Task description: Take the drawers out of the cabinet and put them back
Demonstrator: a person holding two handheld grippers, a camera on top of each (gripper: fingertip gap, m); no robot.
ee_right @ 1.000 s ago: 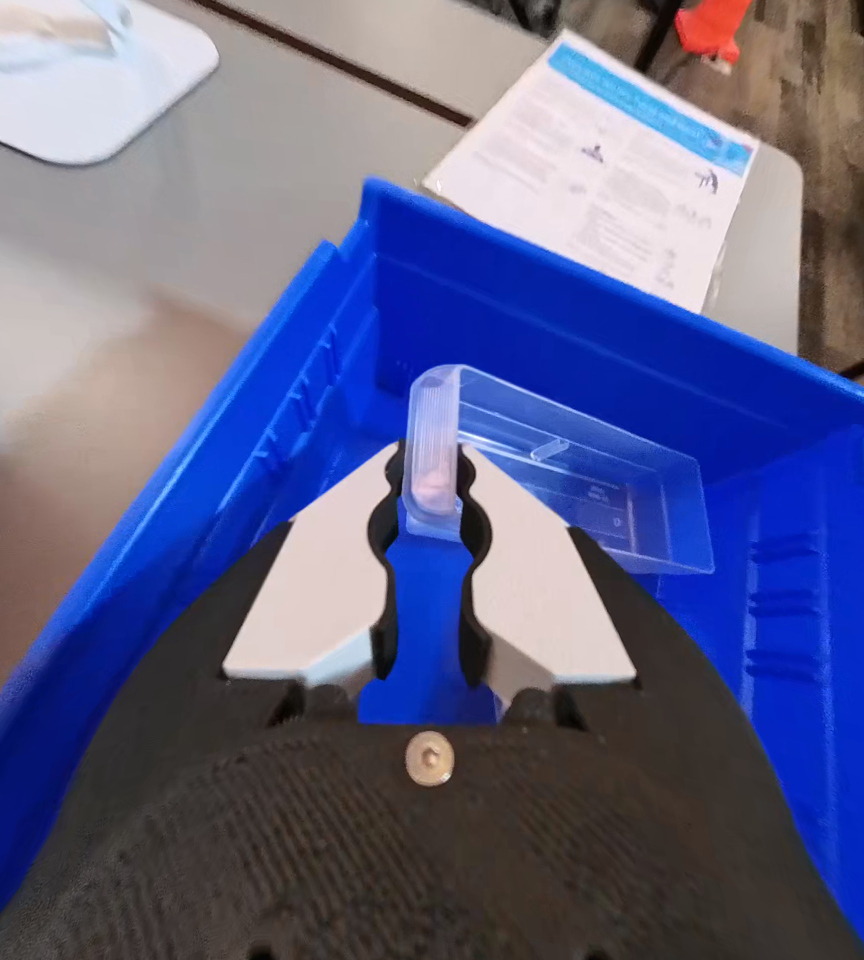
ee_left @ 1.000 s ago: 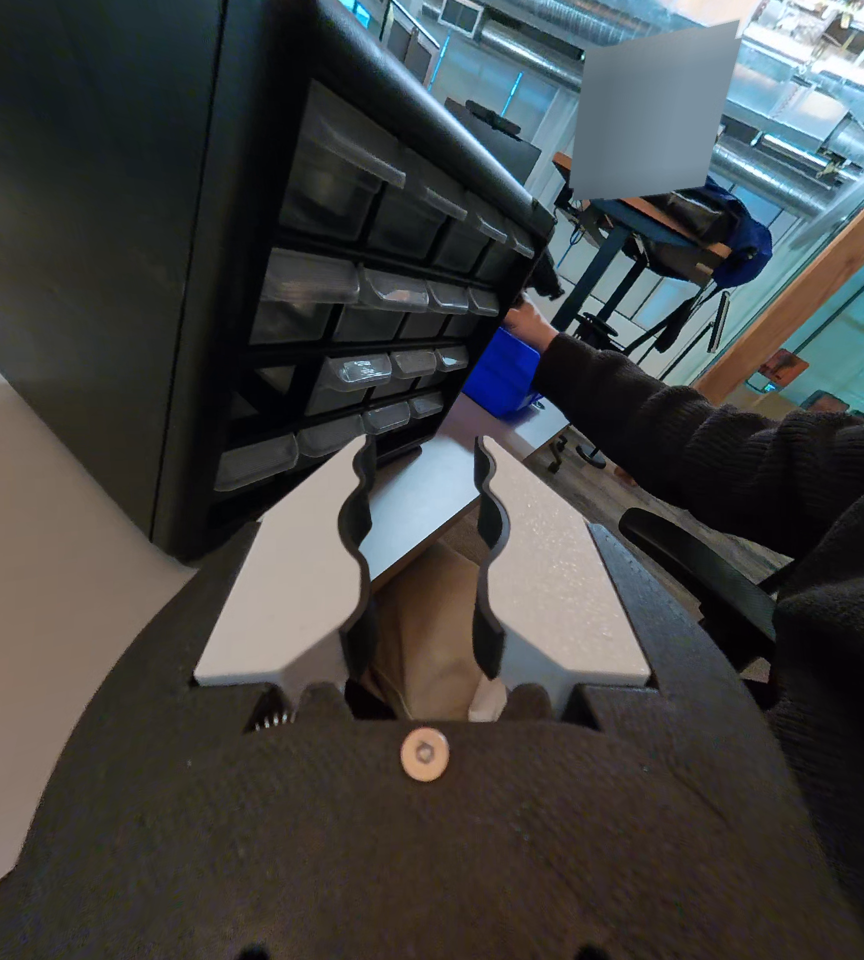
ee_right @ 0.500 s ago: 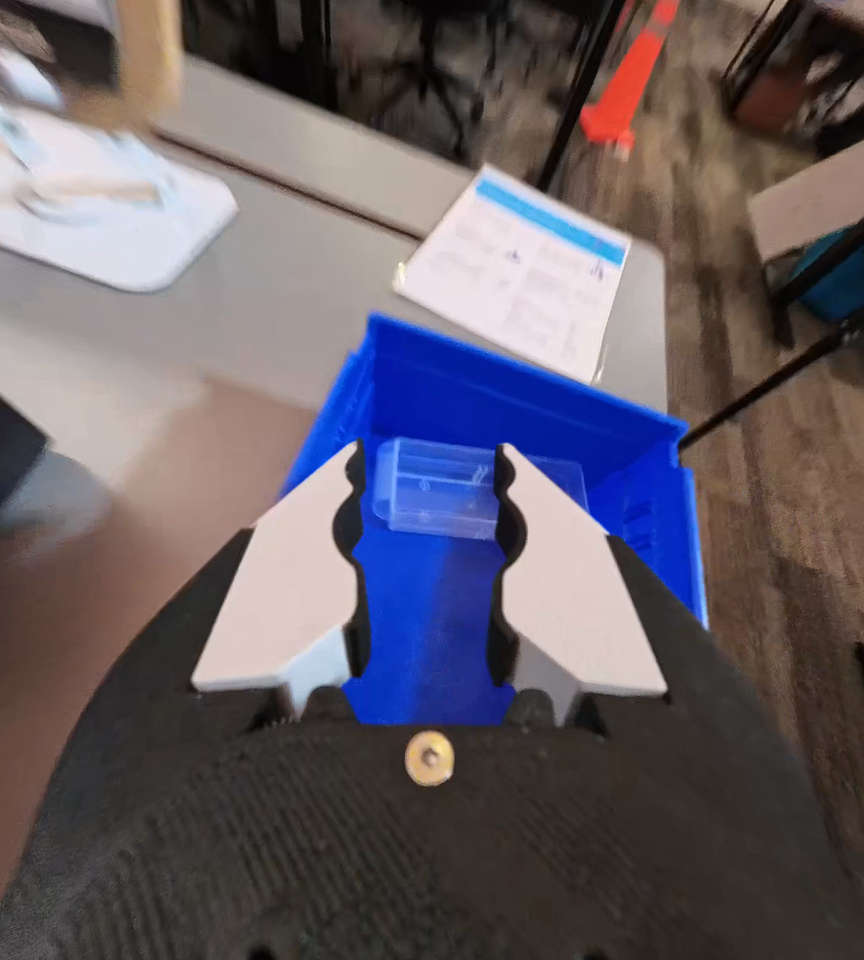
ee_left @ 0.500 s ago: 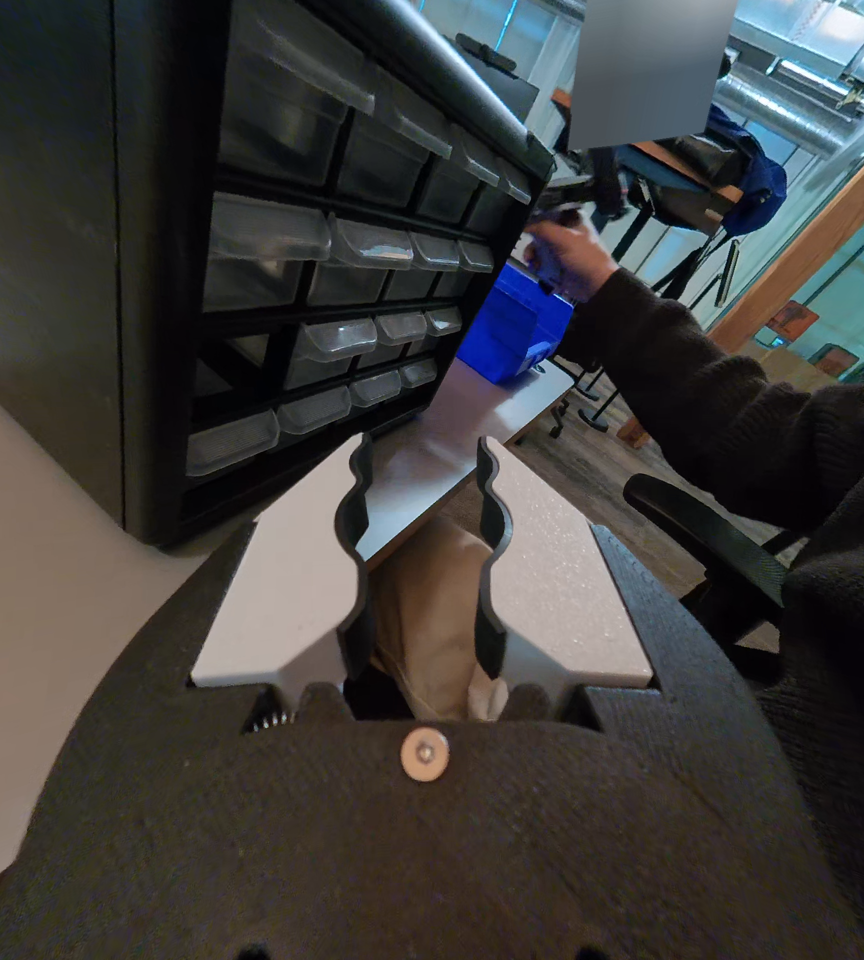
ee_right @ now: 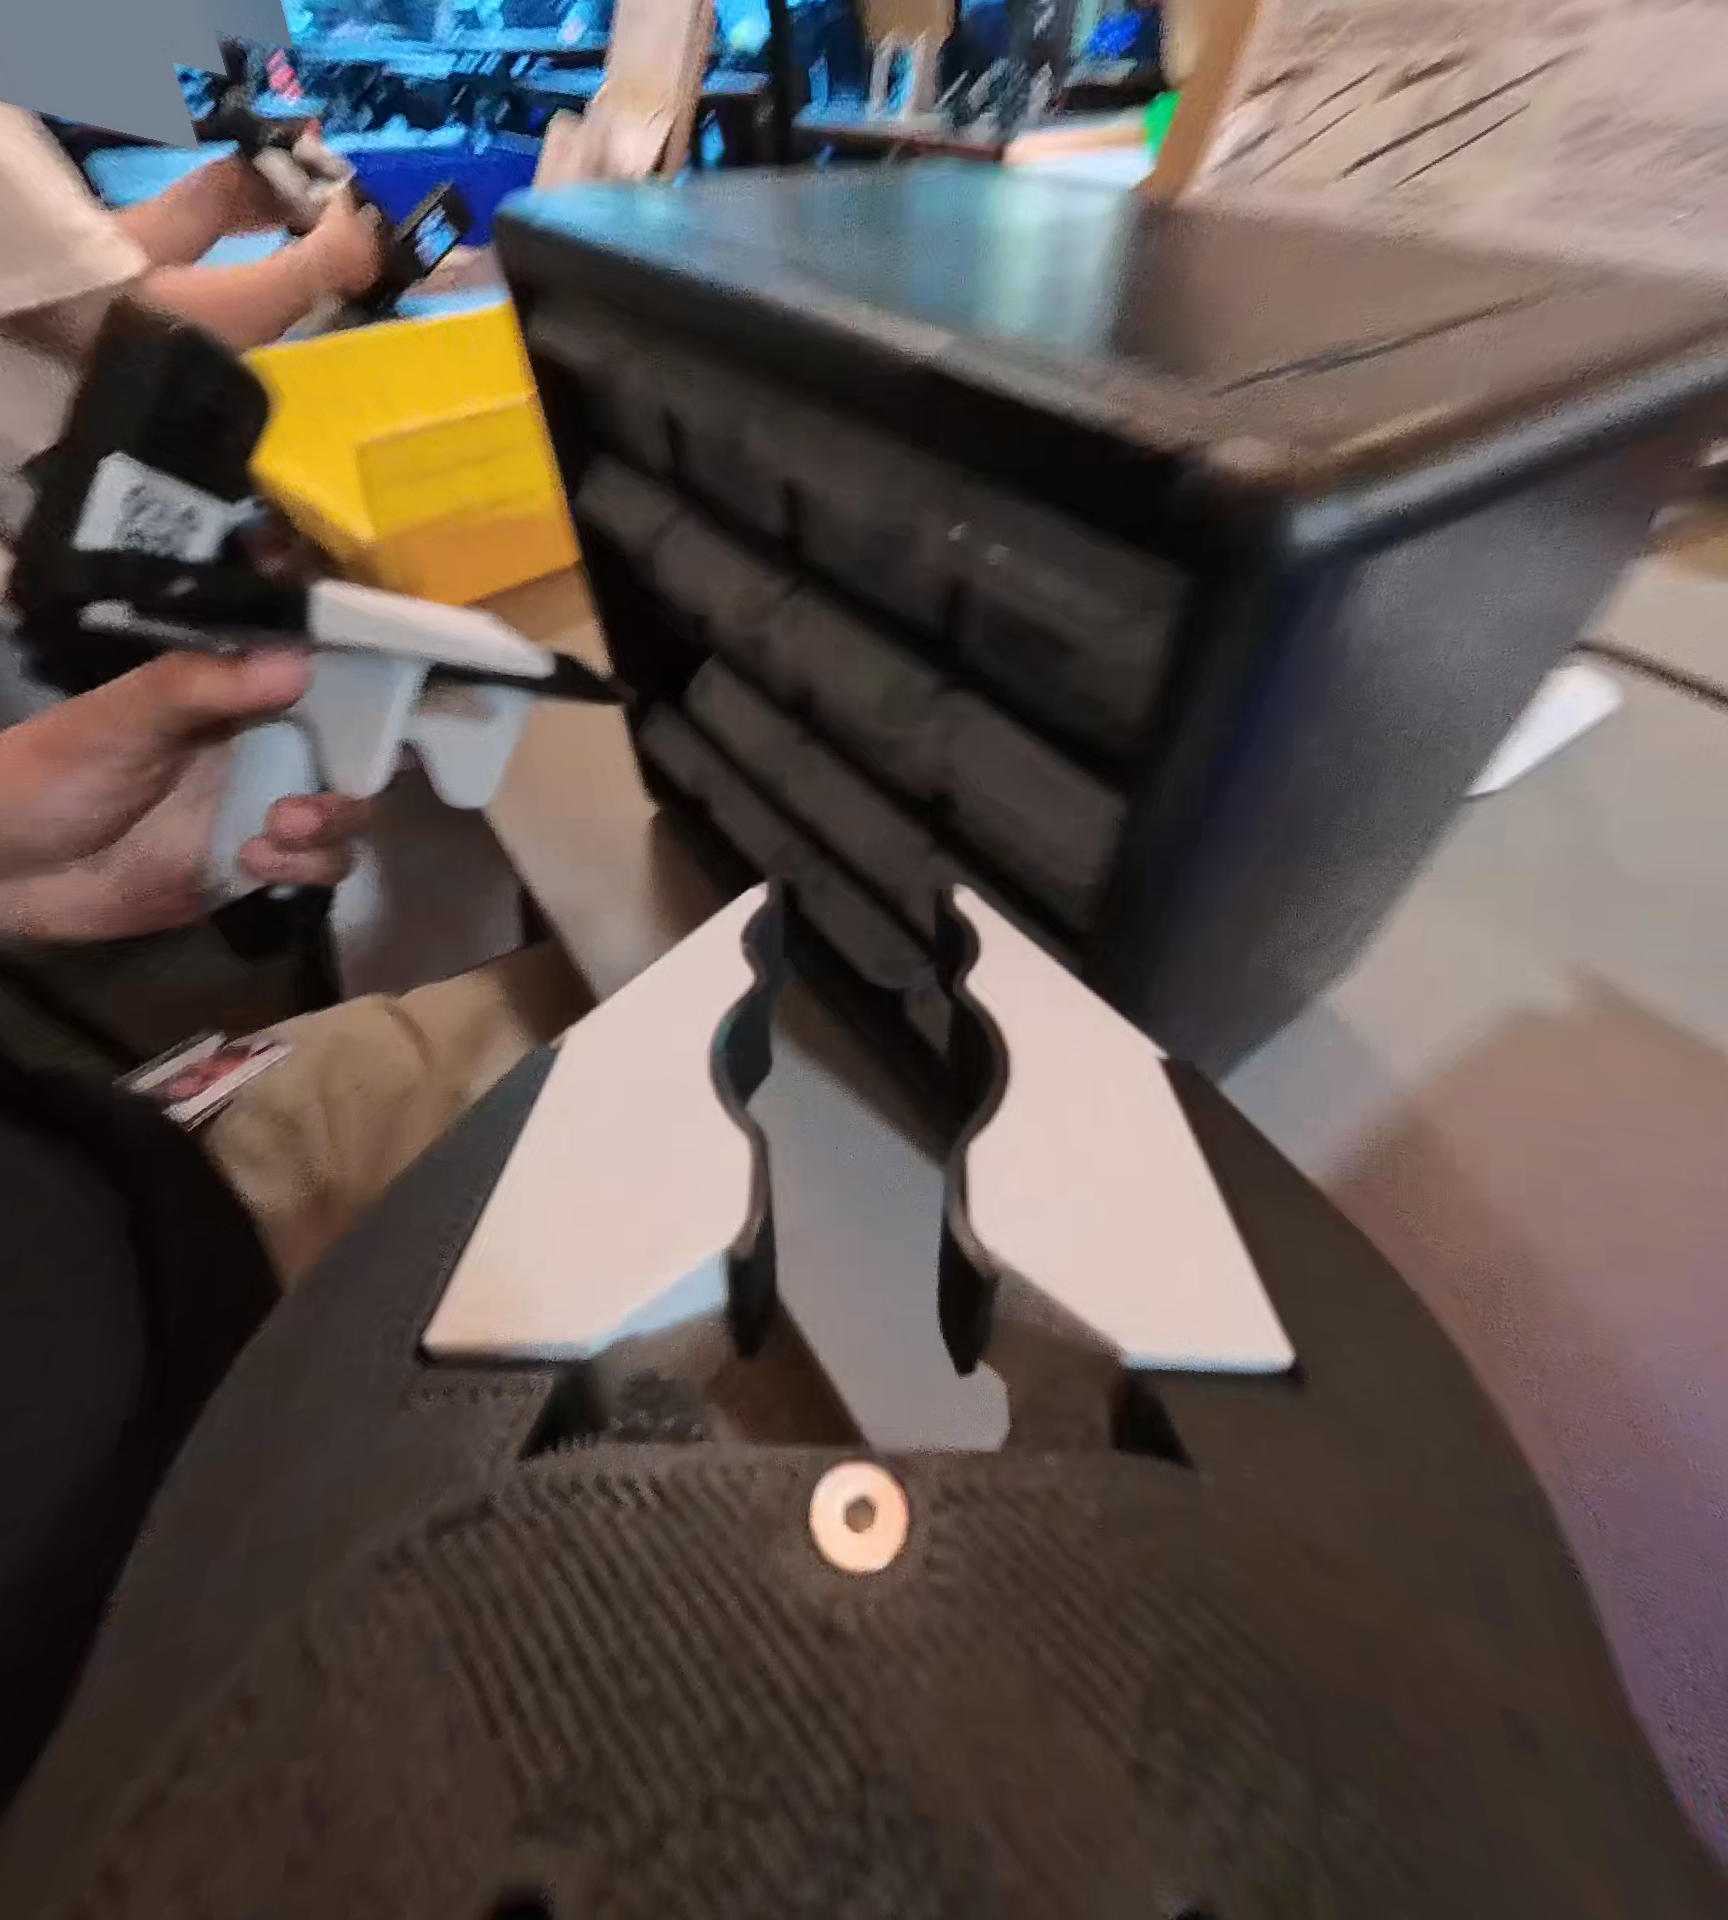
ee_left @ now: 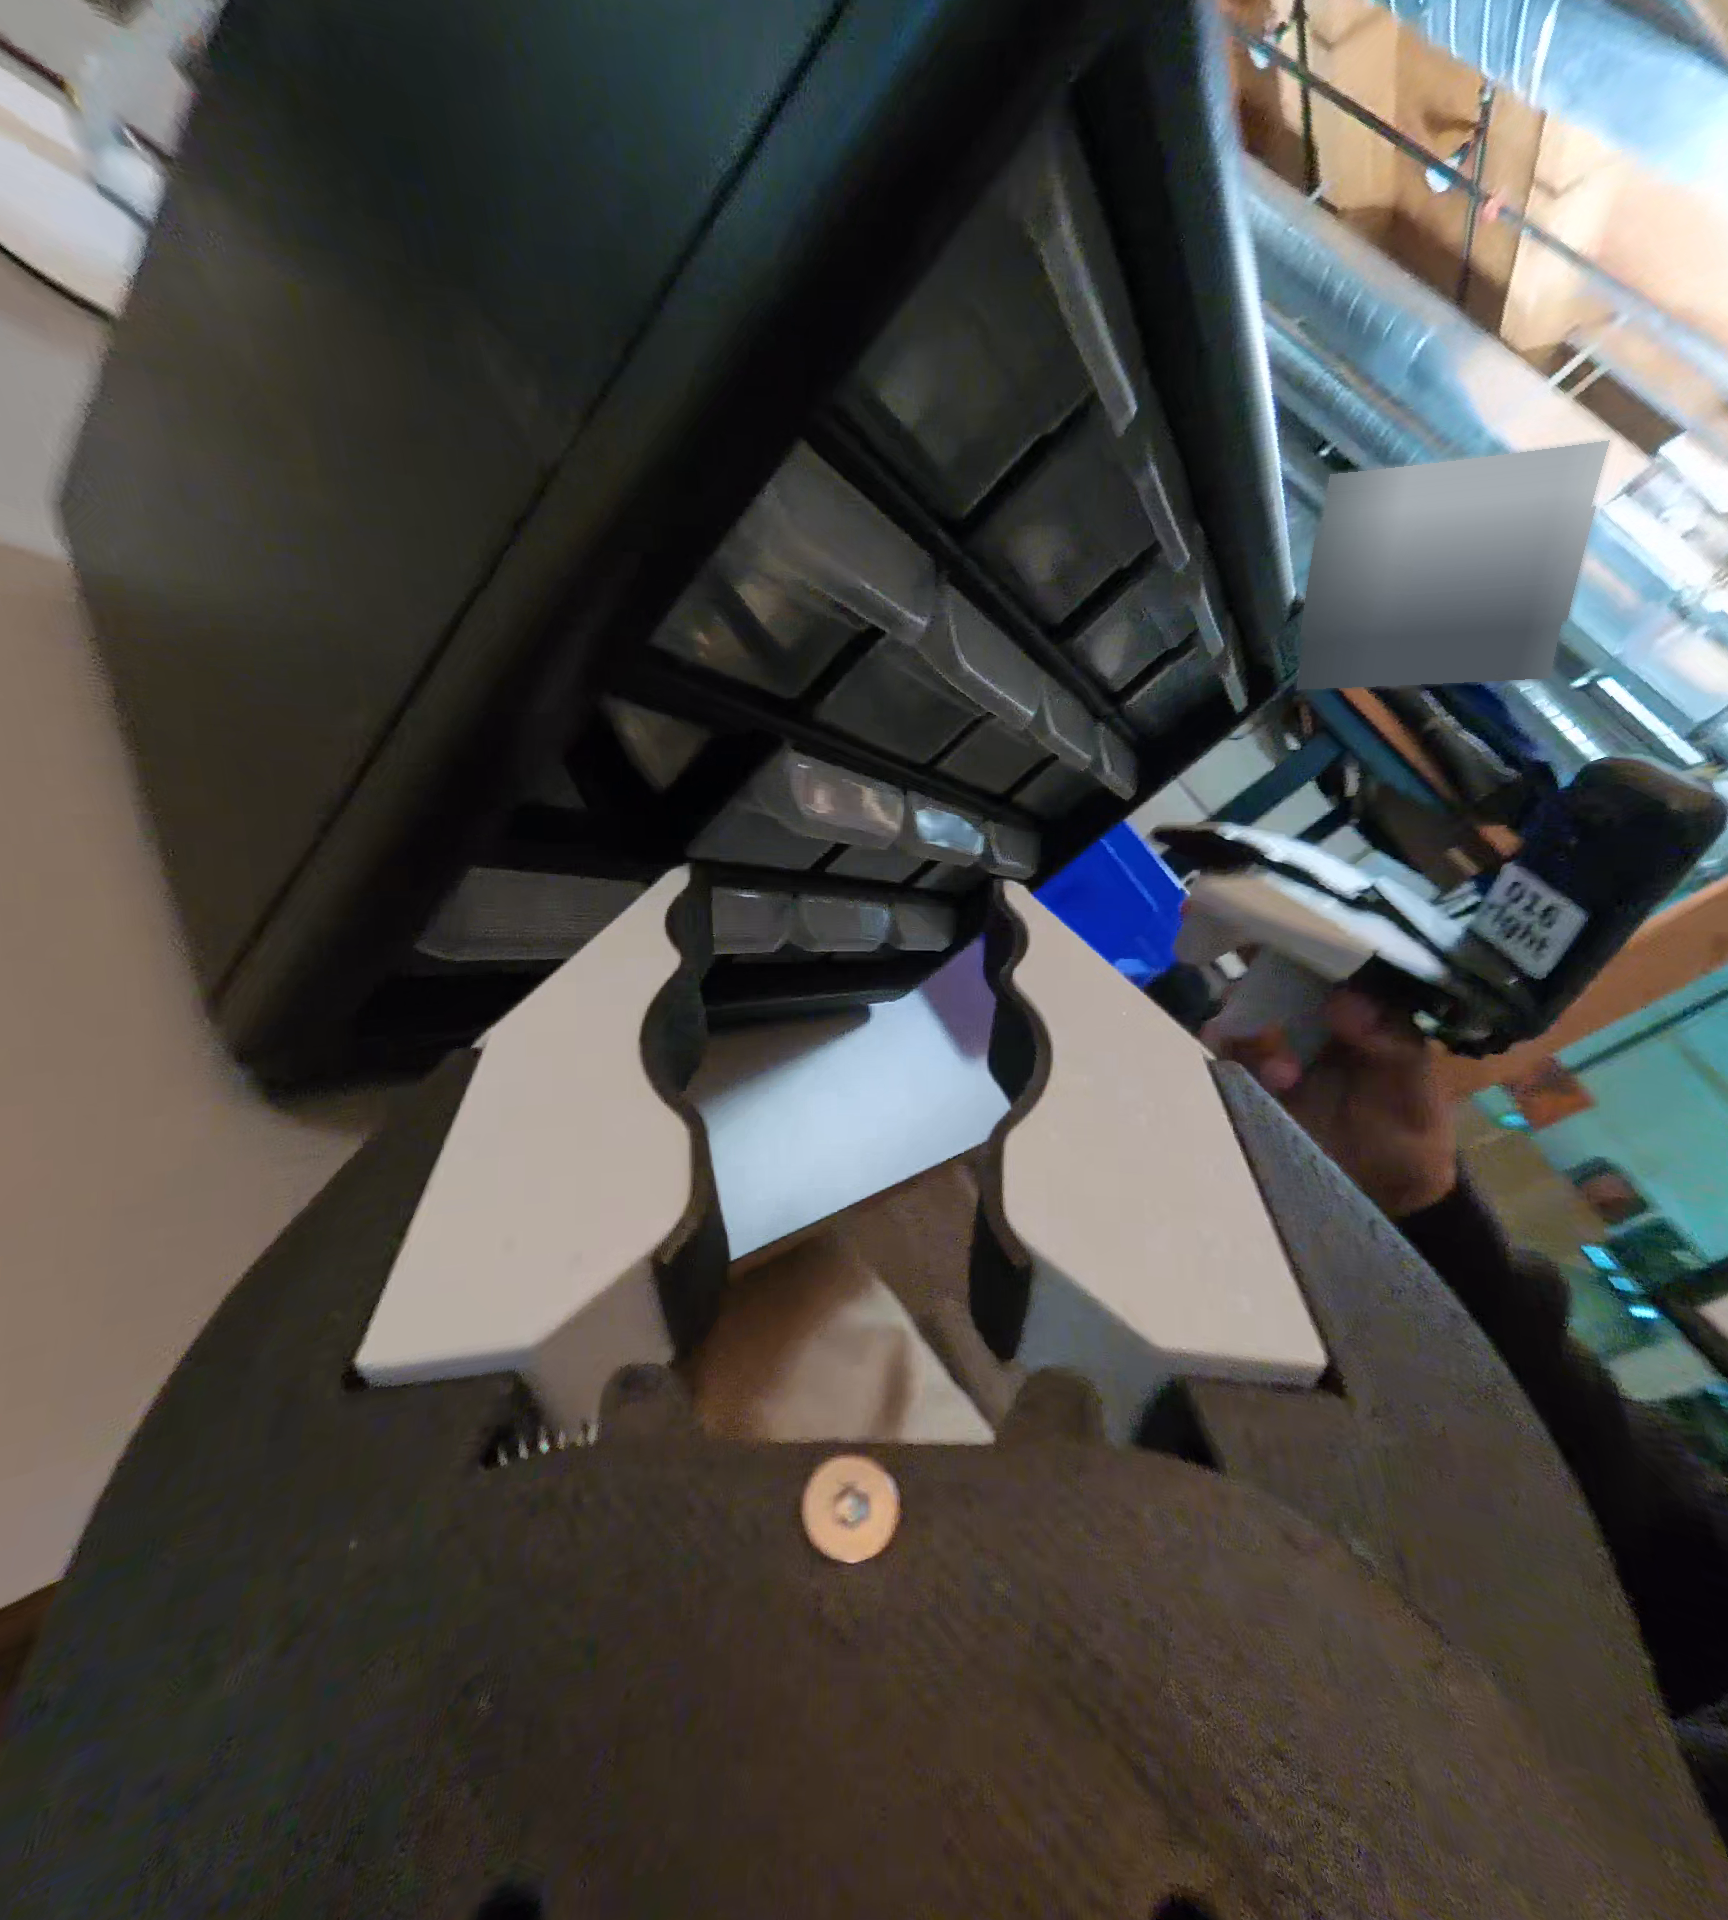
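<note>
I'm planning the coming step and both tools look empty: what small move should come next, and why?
Probably ease the right tool forward to a clear drawer in the lower rows of the black cabinet and close on its handle. Both the right and the left tool are open and hold nothing, and both point at the drawer front. One slot in the left column looks empty.

The right tongs [ee_right: 855, 935] no longer clamp the clear drawer over the blue bin [ee_left: 1109, 894]; they stand parted and empty, swung away from the bin to face the black cabinet [ee_right: 943, 582] front. The left tongs [ee_left: 844, 914] sit closer to the cabinet's lower drawer rows, their view tilted, their jaws a little wider apart.
</note>
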